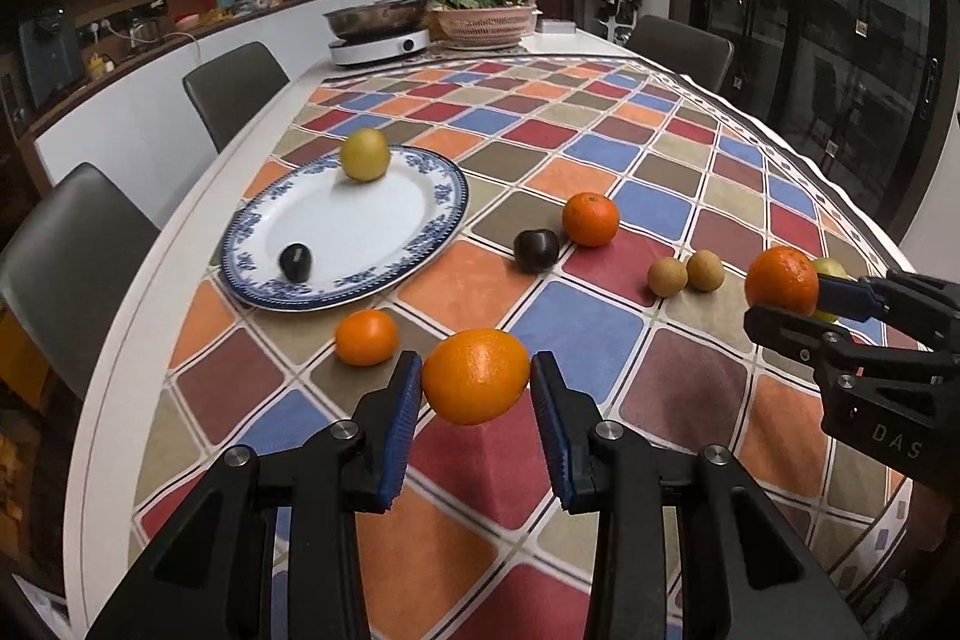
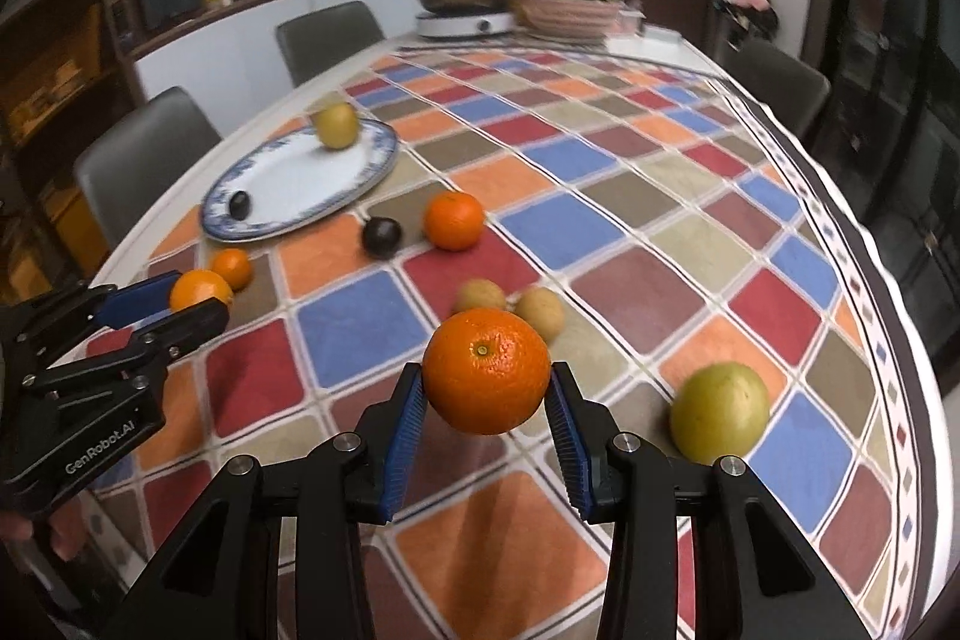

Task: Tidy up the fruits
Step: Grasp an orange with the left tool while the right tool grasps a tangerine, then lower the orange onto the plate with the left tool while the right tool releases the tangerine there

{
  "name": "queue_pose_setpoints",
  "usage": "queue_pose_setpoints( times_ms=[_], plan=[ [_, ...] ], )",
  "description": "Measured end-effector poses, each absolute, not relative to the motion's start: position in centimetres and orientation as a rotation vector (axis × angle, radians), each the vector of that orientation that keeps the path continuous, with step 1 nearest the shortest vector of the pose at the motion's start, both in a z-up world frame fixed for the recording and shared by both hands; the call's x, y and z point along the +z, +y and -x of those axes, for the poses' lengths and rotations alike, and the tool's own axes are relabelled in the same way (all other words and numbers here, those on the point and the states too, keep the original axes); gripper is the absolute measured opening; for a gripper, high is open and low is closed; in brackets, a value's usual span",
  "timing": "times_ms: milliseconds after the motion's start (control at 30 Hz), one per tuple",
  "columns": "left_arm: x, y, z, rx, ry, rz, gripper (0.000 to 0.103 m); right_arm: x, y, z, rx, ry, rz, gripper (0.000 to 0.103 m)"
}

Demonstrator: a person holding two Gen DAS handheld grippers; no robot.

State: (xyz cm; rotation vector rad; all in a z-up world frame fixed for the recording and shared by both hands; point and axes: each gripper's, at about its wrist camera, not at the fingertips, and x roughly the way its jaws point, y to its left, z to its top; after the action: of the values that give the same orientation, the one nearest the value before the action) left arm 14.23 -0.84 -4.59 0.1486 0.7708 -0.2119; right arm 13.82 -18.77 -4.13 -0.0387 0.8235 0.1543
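My left gripper (image 1: 475, 379) is shut on an orange (image 1: 476, 376) and holds it above the checked cloth; it also shows in the right wrist view (image 2: 180, 301). My right gripper (image 2: 487, 382) is shut on a darker orange (image 2: 486, 370), seen at the right of the left wrist view (image 1: 781, 285). A blue-rimmed white plate (image 1: 420, 172) holds a yellow-green fruit (image 1: 365, 154) and a small dark fruit (image 1: 296, 261). On the cloth lie two small oranges (image 1: 366, 337) (image 1: 590, 218), a dark plum (image 1: 536, 250), two tan round fruits (image 1: 667, 276) and a green-yellow fruit (image 2: 719, 412).
An induction cooker with a steel pan (image 1: 379, 22) and a basket of greens (image 1: 483, 19) stand at the table's far end. Grey chairs (image 1: 234, 88) line the left side and one (image 1: 681, 46) the far right. The table edge (image 1: 180, 244) runs close to the plate.
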Motion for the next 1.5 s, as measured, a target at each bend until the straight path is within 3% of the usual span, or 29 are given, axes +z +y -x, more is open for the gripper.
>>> queue_pose_setpoints(
  times_ms=[900, 1500],
  plan=[
    [2.3, 6.6, -16.9, -0.097, 0.6, -0.16, 0.037, 2.8, -8.7, -19.4, 0.436, 0.657, 0.152, 0.042],
    [0.7, 9.4, -27.2, -0.133, 0.712, -0.186, 0.037, 1.6, -4.2, -29.6, 0.432, 0.77, 0.221, 0.042]
  ],
)
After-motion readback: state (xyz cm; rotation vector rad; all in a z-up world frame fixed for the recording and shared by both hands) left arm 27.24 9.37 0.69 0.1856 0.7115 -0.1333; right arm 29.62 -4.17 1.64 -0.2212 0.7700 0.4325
